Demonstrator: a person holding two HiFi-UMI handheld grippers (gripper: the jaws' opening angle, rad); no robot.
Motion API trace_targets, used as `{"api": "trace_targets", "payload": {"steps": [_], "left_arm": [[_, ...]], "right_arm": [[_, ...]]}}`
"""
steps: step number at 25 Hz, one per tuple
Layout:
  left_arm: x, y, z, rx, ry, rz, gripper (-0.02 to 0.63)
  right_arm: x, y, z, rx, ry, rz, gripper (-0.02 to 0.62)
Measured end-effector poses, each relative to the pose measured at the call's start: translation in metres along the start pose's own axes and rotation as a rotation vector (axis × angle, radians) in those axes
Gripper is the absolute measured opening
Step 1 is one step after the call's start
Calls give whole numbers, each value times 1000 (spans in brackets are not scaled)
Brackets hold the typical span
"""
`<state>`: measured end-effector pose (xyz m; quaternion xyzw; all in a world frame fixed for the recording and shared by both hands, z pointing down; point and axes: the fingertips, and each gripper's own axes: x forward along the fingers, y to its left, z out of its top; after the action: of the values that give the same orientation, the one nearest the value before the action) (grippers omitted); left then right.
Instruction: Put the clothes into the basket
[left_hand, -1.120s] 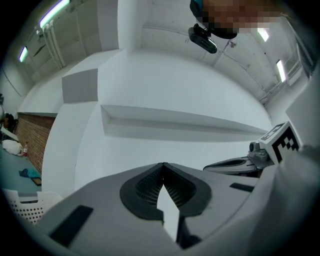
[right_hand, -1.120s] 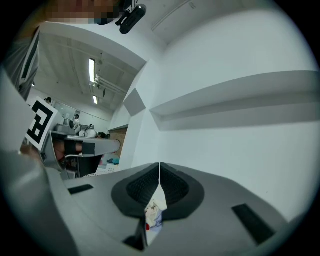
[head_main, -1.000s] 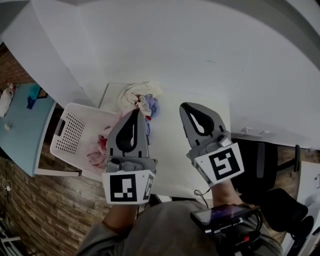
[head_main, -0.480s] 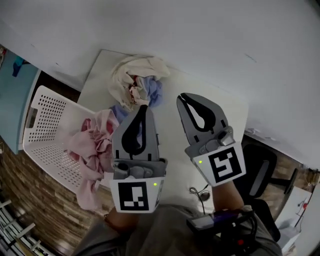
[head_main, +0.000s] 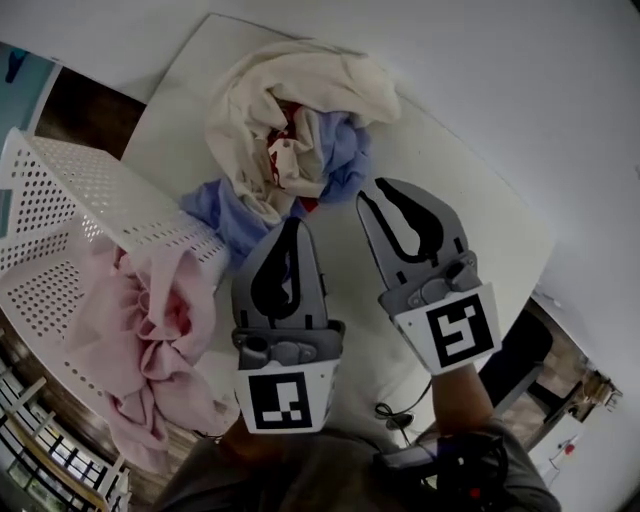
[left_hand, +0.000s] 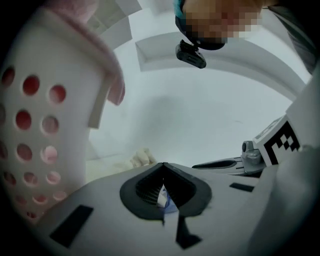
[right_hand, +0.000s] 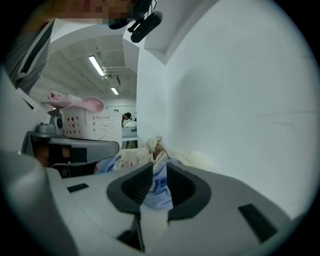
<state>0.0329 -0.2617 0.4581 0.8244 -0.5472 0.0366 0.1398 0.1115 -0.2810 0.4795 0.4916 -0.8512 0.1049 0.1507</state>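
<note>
White perforated basket (head_main: 90, 190): standing left of the table (head_main: 450, 220), its far end cut off.
Pink garment (head_main: 150, 330): draping over the basket rim, hanging outside.
Clothes pile (head_main: 290, 130): lying on the table, cream over blue, red folds mostly buried.
Left gripper (head_main: 290, 228): aiming at the pile, jaws clenched on nothing.
Right gripper (head_main: 380, 192): jaws just opening a crack, nothing between them; blue cloth showing beyond.

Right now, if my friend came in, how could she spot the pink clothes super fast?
Find the white table, then the white basket full of holes at its left side in the head view. The pink garment droops over the basket's rim. The other clothes are cream and blue and sit heaped on the table instead.
</note>
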Motion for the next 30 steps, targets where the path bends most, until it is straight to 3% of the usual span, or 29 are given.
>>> {"api": "trace_targets", "payload": {"steps": [6, 10, 13, 15, 23, 27, 30], "left_arm": [[5, 7, -22, -34, 11, 13, 9], [6, 10, -27, -40, 24, 13, 9], [6, 10, -26, -35, 19, 6, 9], [5, 9, -26, -25, 15, 3, 9], [-1, 4, -27, 23, 1, 11, 9], [1, 1, -26, 45, -54, 124, 9], [2, 6, -27, 18, -63, 176, 9]], "right_arm": [[37, -8, -48, 0, 106, 32, 197], [56, -8, -69, -69, 239, 22, 262], [62, -8, -78, -175, 323, -12, 186], [61, -12, -78, -199, 329, -27, 41], [42, -3, -93, -176, 327, 31, 26], [44, -9, -93, -236, 286, 130, 26], [46, -7, -95, -271, 300, 180, 25]]}}
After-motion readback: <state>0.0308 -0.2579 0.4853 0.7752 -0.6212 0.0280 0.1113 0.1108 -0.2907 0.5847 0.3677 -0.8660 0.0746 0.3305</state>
